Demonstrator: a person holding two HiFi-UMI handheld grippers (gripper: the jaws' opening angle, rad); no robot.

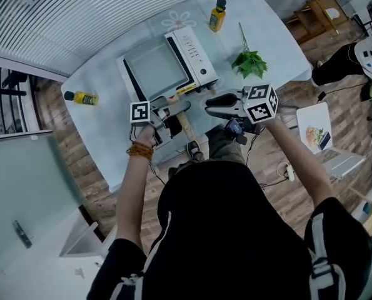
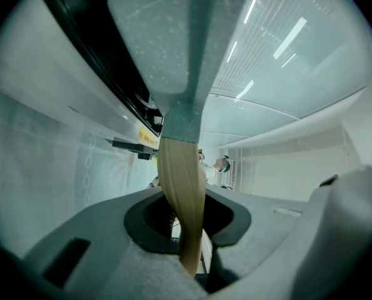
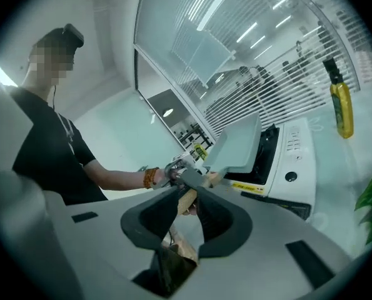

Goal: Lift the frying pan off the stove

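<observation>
Left gripper (image 1: 175, 109): jaws clamped on the pan's wooden handle (image 1: 187, 129); the left gripper view shows the pale wood pinched between the two dark pads, running out past the tips to the pan.
Right gripper (image 1: 212, 105): jaws a little apart and pressing on nothing; it sits just right of the handle and points left toward it. In the right gripper view the wood shows in the narrow gap at the tips, untouched as far as can be seen.
Frying pan (image 1: 154, 67): square, grey and speckled, held by its handle in the left gripper alone. From the head view it lies over the stove; in the right gripper view it is tilted, with the stove's black top showing beneath it. Whether its far edge touches the stove cannot be told.
Stove (image 1: 196, 56): white tabletop burner with a control panel along its right side and a yellow label on the near edge.
Table (image 1: 104, 136): covered in pale blue.
Upright bottle (image 1: 217, 15): yellow, dark cap, beyond the stove.
Fallen bottle (image 1: 82, 97): yellow, on its side near the table's left edge, well apart from the stove.
Green sprig (image 1: 249, 62): lying right of the stove.
Bead bracelet (image 1: 140, 150): on the left wrist.
</observation>
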